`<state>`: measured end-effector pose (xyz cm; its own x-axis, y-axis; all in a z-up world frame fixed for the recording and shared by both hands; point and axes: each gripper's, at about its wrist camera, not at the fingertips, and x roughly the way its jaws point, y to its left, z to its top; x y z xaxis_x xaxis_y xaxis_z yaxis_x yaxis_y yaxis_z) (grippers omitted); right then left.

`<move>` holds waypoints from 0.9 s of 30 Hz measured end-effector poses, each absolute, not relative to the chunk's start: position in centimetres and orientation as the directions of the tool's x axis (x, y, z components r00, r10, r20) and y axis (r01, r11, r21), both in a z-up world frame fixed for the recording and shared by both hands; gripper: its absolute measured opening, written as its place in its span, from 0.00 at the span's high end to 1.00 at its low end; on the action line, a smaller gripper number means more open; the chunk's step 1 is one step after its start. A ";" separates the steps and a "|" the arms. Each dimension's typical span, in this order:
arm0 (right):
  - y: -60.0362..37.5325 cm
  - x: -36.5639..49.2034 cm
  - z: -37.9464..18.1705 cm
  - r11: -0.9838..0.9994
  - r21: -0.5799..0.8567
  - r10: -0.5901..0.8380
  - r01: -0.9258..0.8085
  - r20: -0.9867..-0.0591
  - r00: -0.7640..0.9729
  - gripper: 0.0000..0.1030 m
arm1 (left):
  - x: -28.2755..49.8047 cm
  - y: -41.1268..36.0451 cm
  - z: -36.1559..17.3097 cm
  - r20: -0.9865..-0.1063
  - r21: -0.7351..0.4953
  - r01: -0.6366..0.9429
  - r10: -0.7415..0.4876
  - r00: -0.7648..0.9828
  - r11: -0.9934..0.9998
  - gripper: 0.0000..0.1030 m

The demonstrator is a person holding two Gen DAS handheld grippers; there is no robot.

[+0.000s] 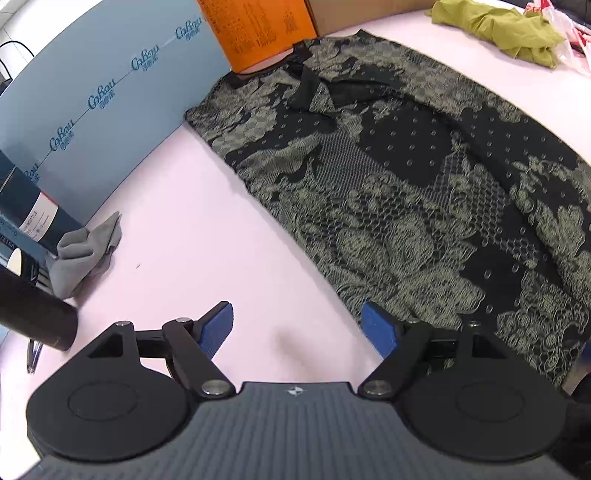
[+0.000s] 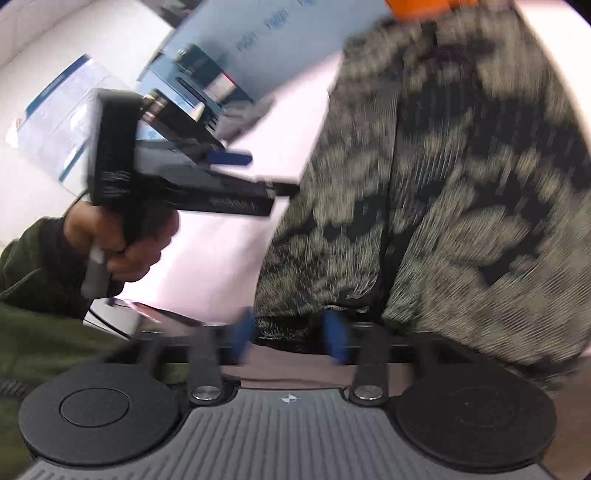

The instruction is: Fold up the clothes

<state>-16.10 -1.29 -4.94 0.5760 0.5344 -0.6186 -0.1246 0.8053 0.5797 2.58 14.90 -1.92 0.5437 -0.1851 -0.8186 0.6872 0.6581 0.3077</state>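
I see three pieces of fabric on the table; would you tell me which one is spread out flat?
The black patterned garment is spread flat across the table. The olive-green garment is bunched at the far edge, and the small grey cloth is crumpled.

Bare pale bench (image 1: 177, 206) lies open left of the spread patterned garment (image 1: 406, 177). A crumpled grey cloth (image 1: 86, 254) and dark cylinder (image 1: 33, 314) crowd its left edge; an orange box (image 1: 258, 33) and blue panel (image 1: 110, 92) close the back.

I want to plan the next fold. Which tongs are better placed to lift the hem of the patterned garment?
The right tongs, probably: the patterned garment has its hem lying between their open blue pads. The left tongs are open too, but over the bare table beside the garment's edge.
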 end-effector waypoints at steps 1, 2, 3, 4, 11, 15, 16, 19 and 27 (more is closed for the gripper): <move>-1.9 -16.8 -3.9 0.817 0.562 0.516 -0.130 -0.611 0.600 0.39 | 2.5 15.3 -1.7 -0.820 0.303 0.686 -0.185 0.541 0.662 0.27; -2.7 -17.4 -2.9 0.827 0.547 0.498 -0.132 -0.603 0.623 0.38 | 2.4 15.9 -1.5 -0.822 0.295 0.685 -0.189 0.538 0.666 0.27; -3.6 -18.0 -1.9 0.838 0.530 0.477 -0.128 -0.596 0.646 0.35 | 2.2 16.6 -1.2 -0.823 0.285 0.684 -0.194 0.533 0.671 0.27; -4.6 -18.7 -1.0 0.855 0.505 0.442 -0.117 -0.593 0.673 0.28 | 2.1 17.4 -1.0 -0.827 0.268 0.686 -0.204 0.524 0.677 0.27; -12.2 -18.8 -1.7 0.925 0.372 0.237 0.077 -0.722 0.650 0.22 | -1.2 21.3 -0.7 -0.886 0.089 0.702 -0.267 0.380 0.707 0.27; -14.5 -17.7 -4.6 0.919 0.377 0.240 0.115 -0.767 0.596 0.31 | -3.7 20.3 -1.2 -0.893 0.050 0.712 -0.288 0.346 0.700 0.27; -14.7 -17.3 -5.2 0.913 0.390 0.254 0.116 -0.769 0.586 0.38 | -4.2 19.9 -1.4 -0.895 0.043 0.711 -0.289 0.339 0.702 0.27; -15.0 -16.1 -6.1 0.895 0.437 0.310 0.090 -0.754 0.579 0.38 | -4.9 18.2 -1.9 -0.906 0.021 0.690 -0.277 0.319 0.724 0.27; -14.1 -13.2 -6.8 0.840 0.535 0.510 -0.096 -0.716 0.476 0.40 | -6.5 13.3 -2.7 -0.918 0.103 0.663 -0.186 0.350 0.742 0.45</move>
<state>-13.24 -14.06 -6.83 0.4762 0.5105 -0.7160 -0.0961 0.8396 0.5347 -6.53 13.30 -2.70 0.3504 -0.1857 -0.9180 0.6626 0.7418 0.1029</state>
